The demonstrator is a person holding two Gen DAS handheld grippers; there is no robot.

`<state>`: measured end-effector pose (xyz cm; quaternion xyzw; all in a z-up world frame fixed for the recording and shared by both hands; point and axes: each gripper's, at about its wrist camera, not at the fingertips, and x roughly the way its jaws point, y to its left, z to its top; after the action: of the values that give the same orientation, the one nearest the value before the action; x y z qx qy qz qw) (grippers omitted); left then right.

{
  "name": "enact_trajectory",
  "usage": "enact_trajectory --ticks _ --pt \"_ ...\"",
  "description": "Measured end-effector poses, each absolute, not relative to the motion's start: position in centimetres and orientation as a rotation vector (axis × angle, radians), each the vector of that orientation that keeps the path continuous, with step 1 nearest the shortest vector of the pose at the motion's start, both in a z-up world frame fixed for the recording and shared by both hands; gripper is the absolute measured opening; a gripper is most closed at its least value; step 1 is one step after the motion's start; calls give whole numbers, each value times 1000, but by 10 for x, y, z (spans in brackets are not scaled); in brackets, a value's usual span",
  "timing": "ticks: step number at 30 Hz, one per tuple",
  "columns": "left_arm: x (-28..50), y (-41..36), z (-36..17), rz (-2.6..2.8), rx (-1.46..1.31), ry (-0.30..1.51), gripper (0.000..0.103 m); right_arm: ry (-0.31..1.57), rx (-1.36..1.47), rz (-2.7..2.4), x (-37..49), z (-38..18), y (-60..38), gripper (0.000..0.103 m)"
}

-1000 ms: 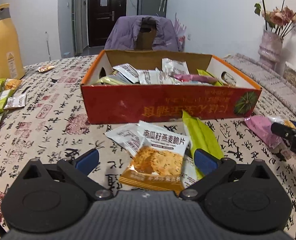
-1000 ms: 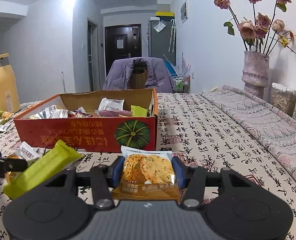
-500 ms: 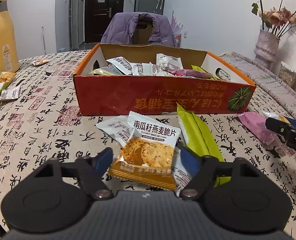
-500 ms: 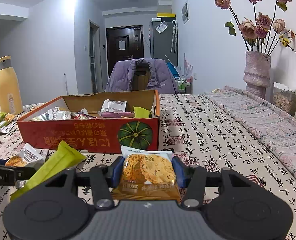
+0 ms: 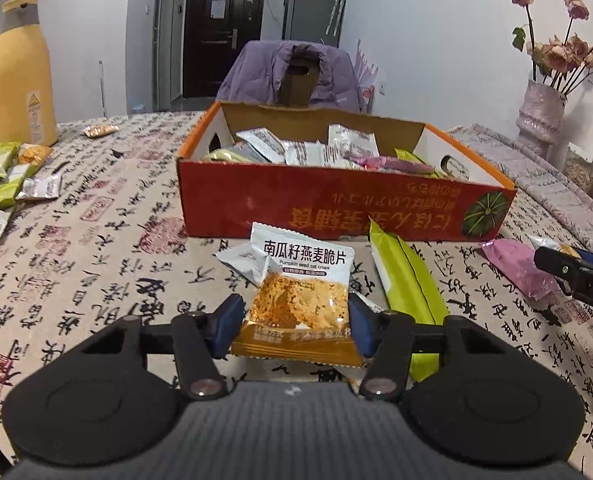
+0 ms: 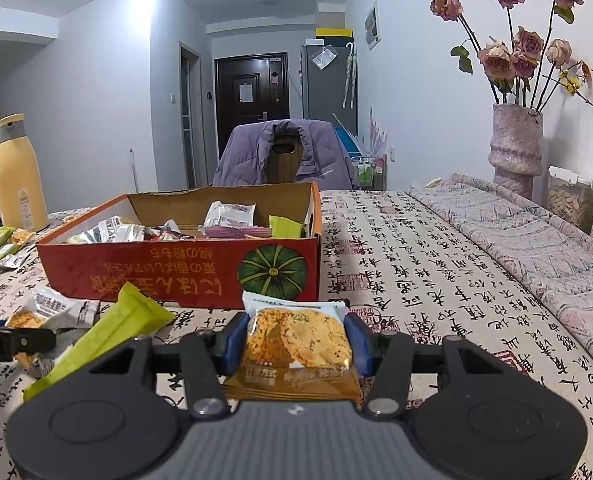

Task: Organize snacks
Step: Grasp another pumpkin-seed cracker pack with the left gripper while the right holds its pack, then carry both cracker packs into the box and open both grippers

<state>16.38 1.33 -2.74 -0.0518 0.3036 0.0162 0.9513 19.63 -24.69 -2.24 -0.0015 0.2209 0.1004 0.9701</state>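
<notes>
The left gripper (image 5: 296, 322) has its blue pads closed against both side edges of a pumpkin seed crisp packet (image 5: 301, 294), which stands raised between them with its white top toward twelve o'clock. The right gripper (image 6: 294, 344) grips a second crisp packet (image 6: 298, 354) the same way, jaws drawn in until the pads press the wrapper's sides. Both grasps sit low on the packets, near the orange bottom band.

The red cardboard box (image 5: 336, 212) lies dead ahead at twelve o'clock in the left wrist view and toward eleven o'clock in the right wrist view, already part filled with wrapped snacks. Loose on the calligraphy-print tablecloth (image 5: 96, 240) remain a green bar packet (image 5: 406, 280) at about two o'clock of the left gripper, a silver packet (image 5: 236, 260) partly under the held one, and a pink packet (image 5: 516, 264) at three o'clock, near the right gripper's tip. More snacks lie at nine o'clock beside the yellow bottle (image 5: 22, 76).

The step in hand appears to be carrying each packet over the near wall. To do it well, each gripper should lift high enough to clear the rim, keep pressure light so the crisps do not crack, and release over a thin spot in the pile. Going one at a time would avoid a collision above the box.
</notes>
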Motion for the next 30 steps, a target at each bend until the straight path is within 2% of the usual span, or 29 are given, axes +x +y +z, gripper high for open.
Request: enact_trajectory --ticks 13,30 --pt "149 16 -9 24 -142 522 57 384 -18 253 185 -13 -242 51" --pt "164 11 36 -9 -122 412 57 284 -75 322 195 37 -205 51"
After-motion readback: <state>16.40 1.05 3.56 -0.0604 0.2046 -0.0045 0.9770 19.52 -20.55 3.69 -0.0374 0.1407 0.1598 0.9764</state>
